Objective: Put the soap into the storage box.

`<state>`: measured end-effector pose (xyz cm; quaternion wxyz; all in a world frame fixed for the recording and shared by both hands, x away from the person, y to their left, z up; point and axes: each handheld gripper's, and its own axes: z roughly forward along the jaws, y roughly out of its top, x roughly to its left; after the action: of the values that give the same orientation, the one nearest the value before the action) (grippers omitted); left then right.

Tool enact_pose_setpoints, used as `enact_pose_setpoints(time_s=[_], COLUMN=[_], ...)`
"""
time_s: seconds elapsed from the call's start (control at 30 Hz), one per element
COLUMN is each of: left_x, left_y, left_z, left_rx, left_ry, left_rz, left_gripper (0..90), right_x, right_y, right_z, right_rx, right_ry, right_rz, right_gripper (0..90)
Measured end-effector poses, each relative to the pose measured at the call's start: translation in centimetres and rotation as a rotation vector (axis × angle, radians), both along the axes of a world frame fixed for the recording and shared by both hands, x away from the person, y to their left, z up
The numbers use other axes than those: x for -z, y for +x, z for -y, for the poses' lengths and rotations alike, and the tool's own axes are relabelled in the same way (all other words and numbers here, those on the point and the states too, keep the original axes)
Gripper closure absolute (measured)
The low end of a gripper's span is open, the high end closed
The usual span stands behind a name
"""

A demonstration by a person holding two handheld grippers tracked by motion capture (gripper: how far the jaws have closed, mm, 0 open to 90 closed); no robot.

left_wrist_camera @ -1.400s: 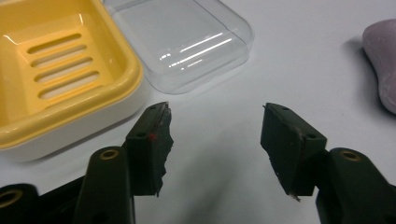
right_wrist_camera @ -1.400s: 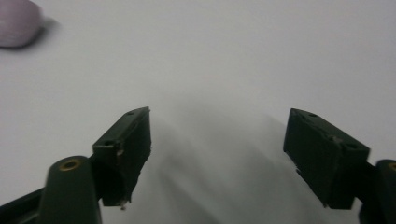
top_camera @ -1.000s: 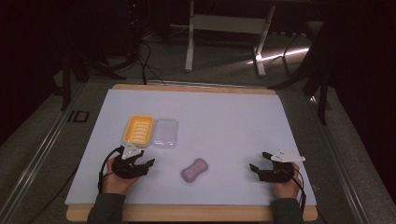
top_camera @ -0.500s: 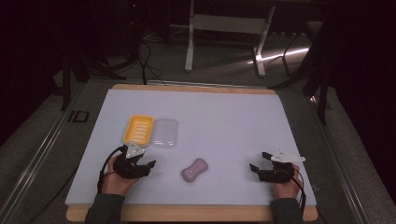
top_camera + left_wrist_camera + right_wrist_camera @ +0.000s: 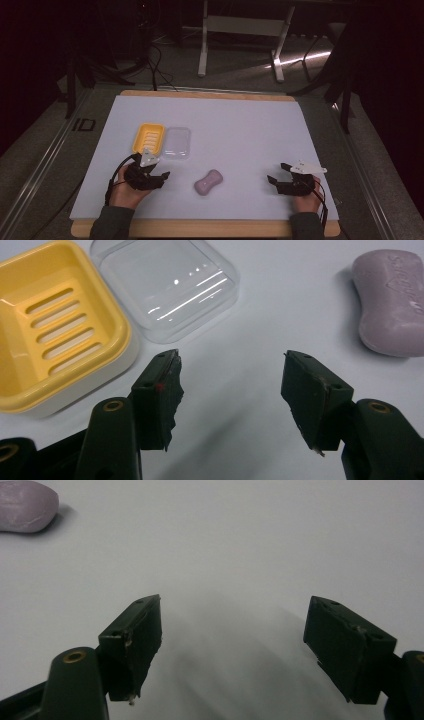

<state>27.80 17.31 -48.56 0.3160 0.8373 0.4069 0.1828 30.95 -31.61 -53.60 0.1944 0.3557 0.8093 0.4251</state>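
White table mat (image 5: 250, 130): soap bar (image 5: 208, 182) lies centre-front, beside yellow dish (image 5: 148, 138) and clear lid (image 5: 177, 142). Left gripper (image 5: 232, 385) (jaws just opening, nothing between) is judged approaching; right gripper (image 5: 235, 635) gapes empty. Next: soap to be straddled squarely.

You have one yellow soap dish (image 5: 149, 137) in front of you, with five slots in its floor. There is one clear plastic lid (image 5: 177, 142), lying just beside the dish, and one purple bar of soap (image 5: 208, 182). All three things rest on one white tabletop (image 5: 240, 130). You hold two tools: the left tool (image 5: 161, 176) and the right tool (image 5: 276, 173), each with two black jaws.
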Motion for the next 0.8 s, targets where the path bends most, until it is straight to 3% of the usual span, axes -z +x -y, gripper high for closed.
enact_pose_setpoints(time_s=[0.2,0.27,0.5,0.8], left_x=[-0.2,-0.3,-0.6,-0.7], left_y=[0.1,0.3,0.6,1.0], left_z=[0.3,0.7,1.7,2.9], left_rx=[0.005,0.018,0.053,0.089], left_ry=[0.010,0.026,0.072,0.086], left_rz=[-0.009,-0.027,-0.035,-0.048], left_gripper=[41.0,40.9,40.4,39.8], right_x=[0.0,0.0,0.0,0.0], right_y=[0.0,0.0,0.0,0.0], right_z=[0.0,0.0,0.0,0.1], right_rx=[0.001,0.002,0.002,0.001], right_ry=[0.001,0.002,0.004,0.005], right_rz=[0.001,0.000,-0.001,0.000], right_gripper=[22.8,22.8,22.8,22.8])
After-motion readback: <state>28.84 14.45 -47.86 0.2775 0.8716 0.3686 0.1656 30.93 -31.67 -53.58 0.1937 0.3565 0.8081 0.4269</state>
